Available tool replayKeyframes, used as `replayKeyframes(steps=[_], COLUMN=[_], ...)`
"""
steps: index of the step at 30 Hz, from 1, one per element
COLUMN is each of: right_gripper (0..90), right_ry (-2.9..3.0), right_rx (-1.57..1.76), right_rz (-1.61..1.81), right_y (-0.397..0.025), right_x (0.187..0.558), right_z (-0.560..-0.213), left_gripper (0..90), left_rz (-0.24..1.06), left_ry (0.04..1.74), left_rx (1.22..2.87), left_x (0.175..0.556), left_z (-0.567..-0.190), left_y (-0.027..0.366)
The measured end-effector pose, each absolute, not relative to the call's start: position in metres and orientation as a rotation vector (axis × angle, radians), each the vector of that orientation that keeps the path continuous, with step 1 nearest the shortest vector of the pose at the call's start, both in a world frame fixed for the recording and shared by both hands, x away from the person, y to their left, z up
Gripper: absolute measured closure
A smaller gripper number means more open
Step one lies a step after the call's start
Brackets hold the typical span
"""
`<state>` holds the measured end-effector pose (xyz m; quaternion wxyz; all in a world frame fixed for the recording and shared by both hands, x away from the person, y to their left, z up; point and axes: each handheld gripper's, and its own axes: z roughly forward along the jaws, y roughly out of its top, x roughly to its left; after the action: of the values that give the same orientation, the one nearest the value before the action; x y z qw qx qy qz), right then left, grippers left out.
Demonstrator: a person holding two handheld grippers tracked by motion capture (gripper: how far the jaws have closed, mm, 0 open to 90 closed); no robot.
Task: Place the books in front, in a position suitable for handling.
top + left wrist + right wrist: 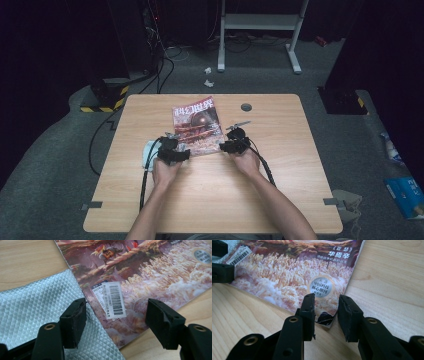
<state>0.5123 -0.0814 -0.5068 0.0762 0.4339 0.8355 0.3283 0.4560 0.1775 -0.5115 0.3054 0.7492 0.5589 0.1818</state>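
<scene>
A magazine (197,125) with a reddish cover lies flat on the wooden table (280,190). My left gripper (174,152) is at its near left corner. In the left gripper view the gripper (116,303) stands wide open, with the magazine's (150,270) barcode label (113,300) between the jaws. My right gripper (232,145) is at the near right corner. In the right gripper view its jaws (326,302) are a narrow gap apart around the slightly curled corner (325,318), not pressing on it.
A silver quilted pouch (30,307) lies beside and partly under the magazine's left edge, below my left jaw. A grey round grommet (246,106) sits in the table's far middle. Cables trail from both grippers toward the table's near edge.
</scene>
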Motion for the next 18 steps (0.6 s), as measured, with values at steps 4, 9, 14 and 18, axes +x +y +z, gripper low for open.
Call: replayKeyframes(steps=[4,9,14,18], right_gripper=[66.6,66.5,66.6,66.5], right_ry=[2.519,2.508,2.507,2.504], right_rx=[1.270,1.246,1.232,1.231], right_rz=[0.946,0.945,0.934,0.947], right_y=[-0.082,-0.083,-0.082,-0.083], right_x=[0.507,0.501,0.500,0.500], right_z=[-0.505,-0.505,-0.505,-0.505], left_gripper=[33.4,37.8,37.6,35.3], left_rz=[0.473,0.468,0.456,0.450], left_ry=[1.458,1.365,1.408,1.480], left_rx=[2.018,2.012,2.029,2.020], left_x=[0.453,0.445,0.449,0.452], left_z=[-0.510,-0.501,-0.506,-0.508], left_y=[0.175,0.166,0.166,0.176])
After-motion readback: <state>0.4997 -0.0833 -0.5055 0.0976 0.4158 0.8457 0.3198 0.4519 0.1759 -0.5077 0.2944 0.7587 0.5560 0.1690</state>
